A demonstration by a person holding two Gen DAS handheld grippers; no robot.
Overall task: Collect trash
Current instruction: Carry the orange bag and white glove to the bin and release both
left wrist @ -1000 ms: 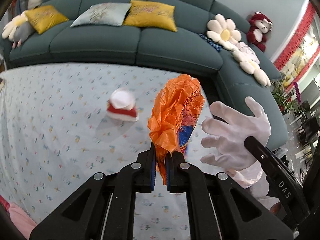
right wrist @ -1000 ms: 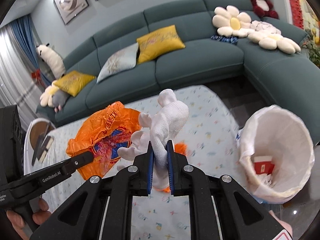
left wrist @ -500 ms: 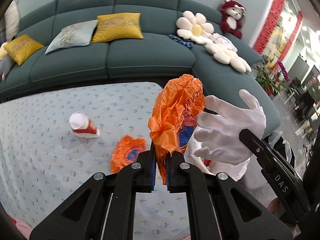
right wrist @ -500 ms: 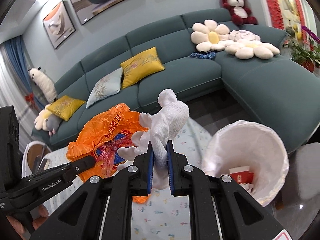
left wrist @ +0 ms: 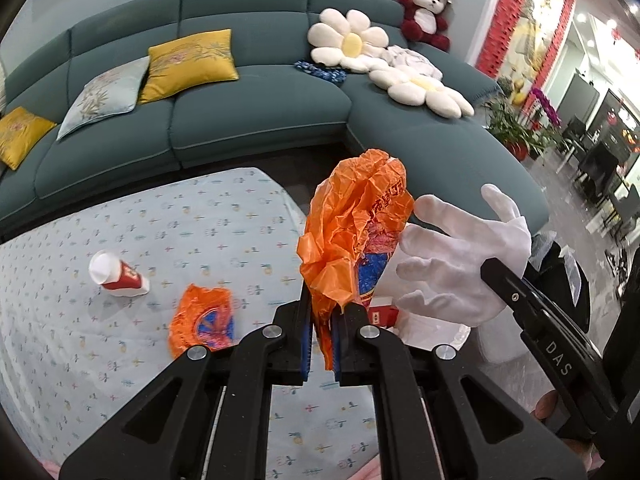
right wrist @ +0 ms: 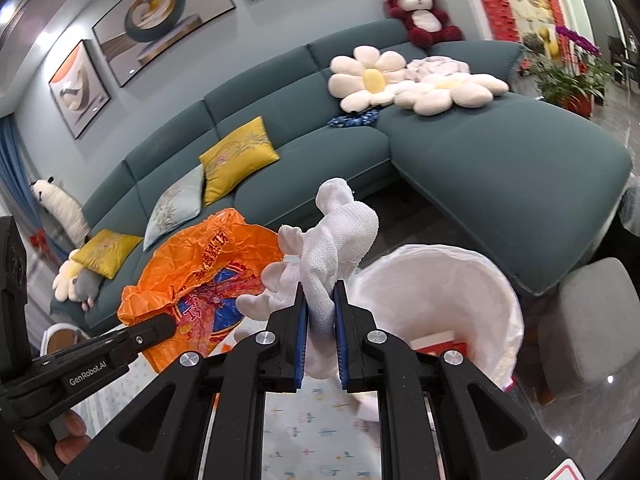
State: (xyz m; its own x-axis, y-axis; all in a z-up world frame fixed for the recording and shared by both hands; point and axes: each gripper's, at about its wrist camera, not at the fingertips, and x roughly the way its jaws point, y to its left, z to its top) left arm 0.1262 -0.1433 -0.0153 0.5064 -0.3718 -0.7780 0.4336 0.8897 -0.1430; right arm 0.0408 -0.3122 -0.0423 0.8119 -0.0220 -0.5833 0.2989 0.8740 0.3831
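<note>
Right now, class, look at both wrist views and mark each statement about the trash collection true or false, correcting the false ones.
1. The left gripper is shut on a crumpled orange plastic bag. True.
2. The right gripper is open and holds nothing. False: it is shut on a white glove.
3. A red and white paper cup lies on its side on the patterned tablecloth. True.
4. The white-lined trash bin is empty. False: a red box shows inside it.
5. No trash is left on the tablecloth. False: the cup and a second orange wrapper lie there.
</note>
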